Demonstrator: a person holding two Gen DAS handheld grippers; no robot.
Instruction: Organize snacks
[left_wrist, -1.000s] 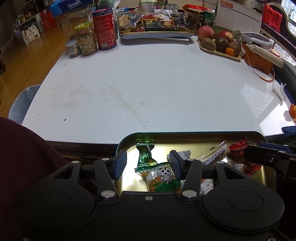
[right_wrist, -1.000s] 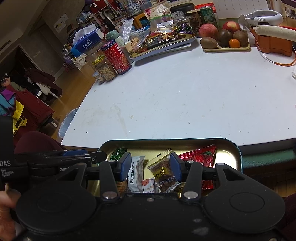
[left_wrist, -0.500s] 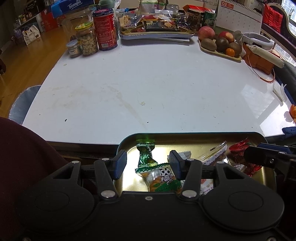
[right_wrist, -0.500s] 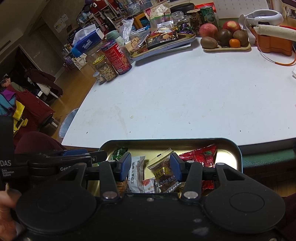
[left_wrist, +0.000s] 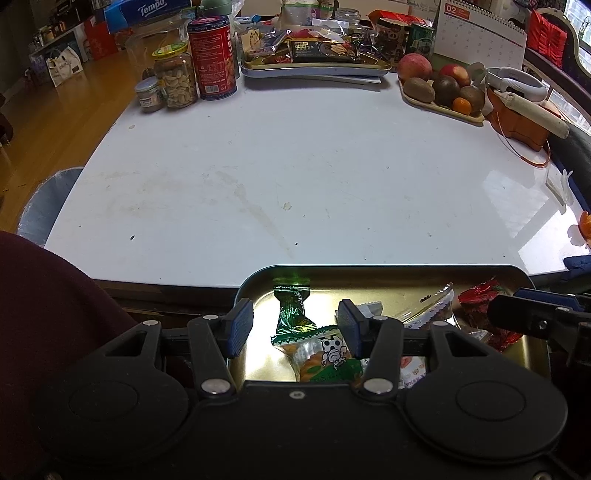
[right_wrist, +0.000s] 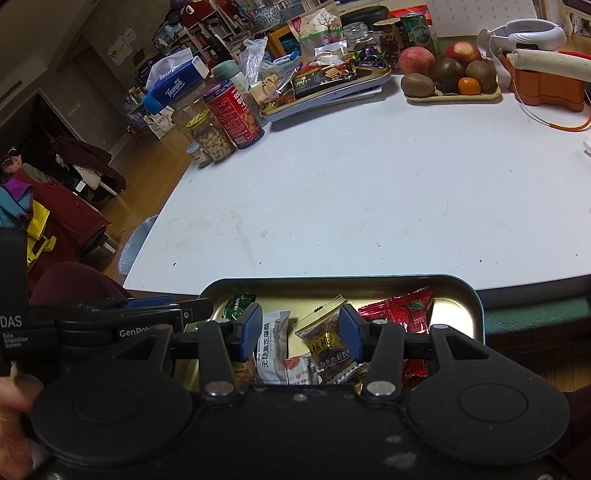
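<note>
A gold metal tin (left_wrist: 406, 286) (right_wrist: 458, 306) sits just off the near edge of the white table and holds several wrapped snacks. My left gripper (left_wrist: 295, 325) is open above its left part, over a green candy (left_wrist: 293, 308) and a green-and-orange snack pack (left_wrist: 321, 360). My right gripper (right_wrist: 301, 330) is open above the tin, over a white packet (right_wrist: 271, 345) and a brown walnut pack (right_wrist: 327, 341). A red packet (right_wrist: 406, 314) lies to the right. Neither gripper holds anything.
The white table (left_wrist: 295, 177) stretches ahead. At its far side stand a red can (left_wrist: 212, 57), a nut jar (left_wrist: 175, 77), a tray of snacks (left_wrist: 317, 61), a fruit tray (left_wrist: 443, 88) and an orange holder (left_wrist: 517, 122). A maroon sleeve (left_wrist: 48, 295) is at the left.
</note>
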